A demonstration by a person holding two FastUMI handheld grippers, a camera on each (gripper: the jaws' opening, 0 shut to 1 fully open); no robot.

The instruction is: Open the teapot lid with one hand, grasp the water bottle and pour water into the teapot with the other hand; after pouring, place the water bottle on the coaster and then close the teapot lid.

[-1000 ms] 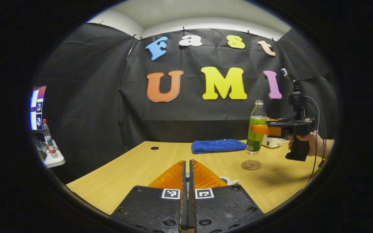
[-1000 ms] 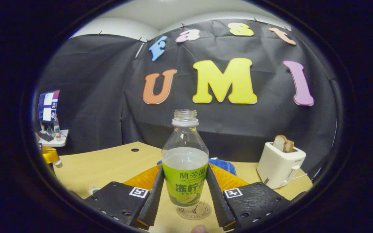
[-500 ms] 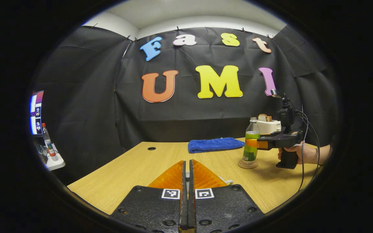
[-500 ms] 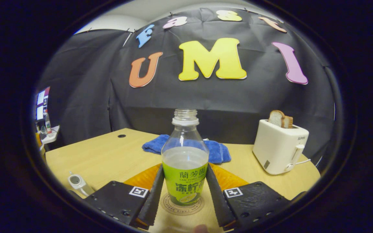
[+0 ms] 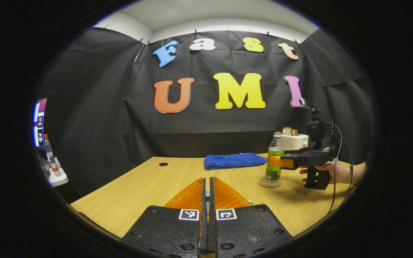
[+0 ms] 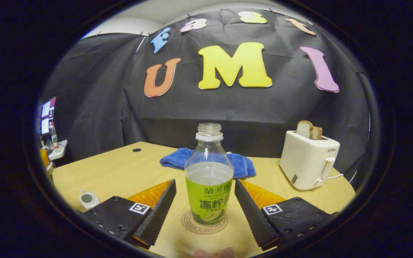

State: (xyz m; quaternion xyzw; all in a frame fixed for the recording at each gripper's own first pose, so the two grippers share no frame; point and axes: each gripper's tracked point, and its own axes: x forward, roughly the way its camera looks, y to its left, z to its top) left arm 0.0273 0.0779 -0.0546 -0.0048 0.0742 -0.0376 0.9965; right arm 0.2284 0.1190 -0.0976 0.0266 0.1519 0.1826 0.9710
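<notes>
Right gripper view shows the right gripper [image 6: 204, 200] with its two fingers spread apart, released from the clear plastic water bottle with a green label [image 6: 209, 179]. The bottle stands upright between the fingers, and a small gap is visible on each side of it. It has no cap and is about half full of clear liquid. It stands on the round brown coaster [image 6: 203, 222], which lies on the light wooden table [image 6: 120, 172]. Behind the bottle, a folded blue towel [image 6: 242, 165] lies on the table. To the right stands a white toaster [image 6: 308, 163] with two slices of bread [image 6: 308, 129] in its slots. At the lower left, a small part of the white teapot [image 6: 89, 199] shows on the table.

Left gripper view shows the left gripper [image 5: 207, 209] with its fingers closed together; something small is just visible between them, but I cannot tell what it is. Farther off on the right, the water bottle [image 5: 274, 163] stands on the coaster [image 5: 270, 184], with the right gripper [image 5: 285, 162] around it, and a hand [image 5: 335, 171] holds the handle of this gripper. The blue towel [image 5: 234, 160] lies near the back edge of the table [image 5: 138, 190], and the toaster [image 5: 294, 141] is behind the bottle.
</notes>
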